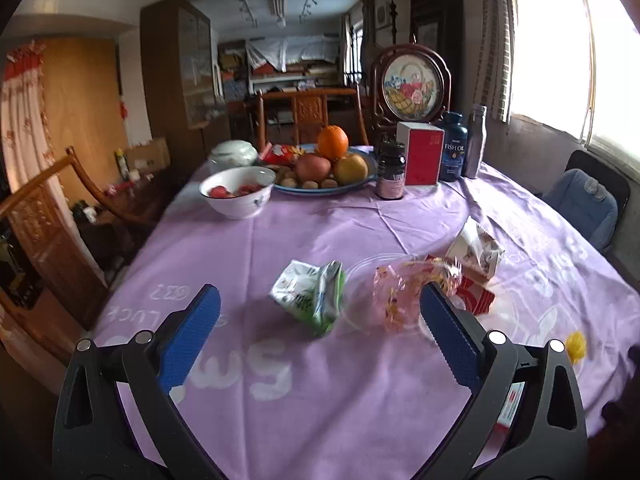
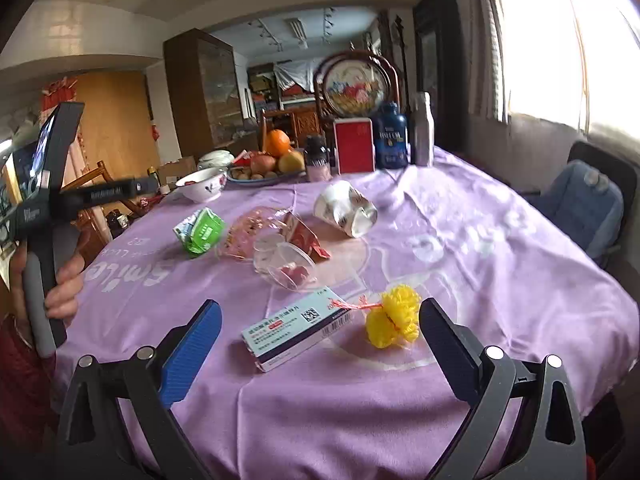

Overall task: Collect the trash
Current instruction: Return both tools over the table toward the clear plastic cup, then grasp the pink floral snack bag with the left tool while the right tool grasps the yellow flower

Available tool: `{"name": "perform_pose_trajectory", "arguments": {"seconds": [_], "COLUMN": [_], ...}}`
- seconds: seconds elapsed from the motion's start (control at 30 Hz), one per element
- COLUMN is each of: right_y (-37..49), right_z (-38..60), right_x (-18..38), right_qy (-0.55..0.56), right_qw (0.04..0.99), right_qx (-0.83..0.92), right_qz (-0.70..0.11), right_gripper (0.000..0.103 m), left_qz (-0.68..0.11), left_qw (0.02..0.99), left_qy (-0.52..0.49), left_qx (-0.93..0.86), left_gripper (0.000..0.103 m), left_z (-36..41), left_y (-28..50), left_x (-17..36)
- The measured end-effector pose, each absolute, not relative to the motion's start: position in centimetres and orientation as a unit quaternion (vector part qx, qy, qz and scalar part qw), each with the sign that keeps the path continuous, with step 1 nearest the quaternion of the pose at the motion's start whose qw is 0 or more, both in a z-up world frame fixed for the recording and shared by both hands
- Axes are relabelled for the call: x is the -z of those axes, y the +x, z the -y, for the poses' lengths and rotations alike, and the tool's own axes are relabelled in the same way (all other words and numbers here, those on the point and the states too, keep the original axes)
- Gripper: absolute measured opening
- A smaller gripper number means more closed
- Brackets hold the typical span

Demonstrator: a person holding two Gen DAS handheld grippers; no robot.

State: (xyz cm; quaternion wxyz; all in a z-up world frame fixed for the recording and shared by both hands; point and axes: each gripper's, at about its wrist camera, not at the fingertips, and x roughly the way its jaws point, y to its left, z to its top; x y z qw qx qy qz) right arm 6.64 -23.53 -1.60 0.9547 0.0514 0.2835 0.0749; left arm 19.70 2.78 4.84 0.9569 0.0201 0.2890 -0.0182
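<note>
Trash lies on the purple tablecloth [image 1: 320,240]. A crumpled green and white wrapper [image 1: 310,296] sits just ahead of my left gripper [image 1: 320,316], which is open and empty above the cloth. Beside it lie a pink wrapper [image 1: 394,296], a clear plastic cup [image 2: 286,262], a red carton [image 2: 306,238] and a crushed paper cup [image 2: 346,208]. My right gripper [image 2: 320,324] is open and empty, with a medicine box [image 2: 298,328] and a yellow mesh wad [image 2: 394,316] between its fingers' line. The green wrapper also shows in the right wrist view [image 2: 200,230].
At the far end stand a white bowl [image 1: 238,192], a fruit plate [image 1: 320,164], a dark pill bottle [image 1: 391,176], a red box [image 1: 420,154], a fish oil bottle [image 1: 454,146] and a metal flask [image 1: 476,142]. Wooden chairs stand left; a blue-cushioned chair [image 1: 584,200] stands right.
</note>
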Motion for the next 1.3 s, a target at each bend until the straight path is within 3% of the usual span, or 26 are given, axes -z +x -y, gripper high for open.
{"name": "perform_pose_trajectory", "arguments": {"seconds": [0.4,0.63,0.87,1.3], "right_y": [8.0,8.1,8.7,9.3], "right_z": [25.3,26.4,26.9,27.0], "right_x": [2.8,3.1,4.2,5.2], "right_qy": [0.077,0.098,0.118,0.134], "right_qw": [0.949,0.947,0.941,0.935], "right_qx": [-0.060,-0.061,-0.069,-0.069], "right_qz": [-0.300,-0.300,-0.309,-0.320], "right_gripper": [0.097,0.097,0.097,0.097], "left_qz": [-0.358,-0.437,-0.408,-0.364], "left_qw": [0.922,0.894,0.911,0.926], "left_qy": [0.077,0.033,0.001,-0.051], "left_qx": [0.126,0.091,0.061,0.090], "left_gripper": [0.096,0.095,0.093,0.093], "left_z": [7.5,3.2,-2.1,-3.5], "left_y": [27.4,31.2,28.1,28.3], "left_x": [-1.0,3.8,2.7,0.0]}}
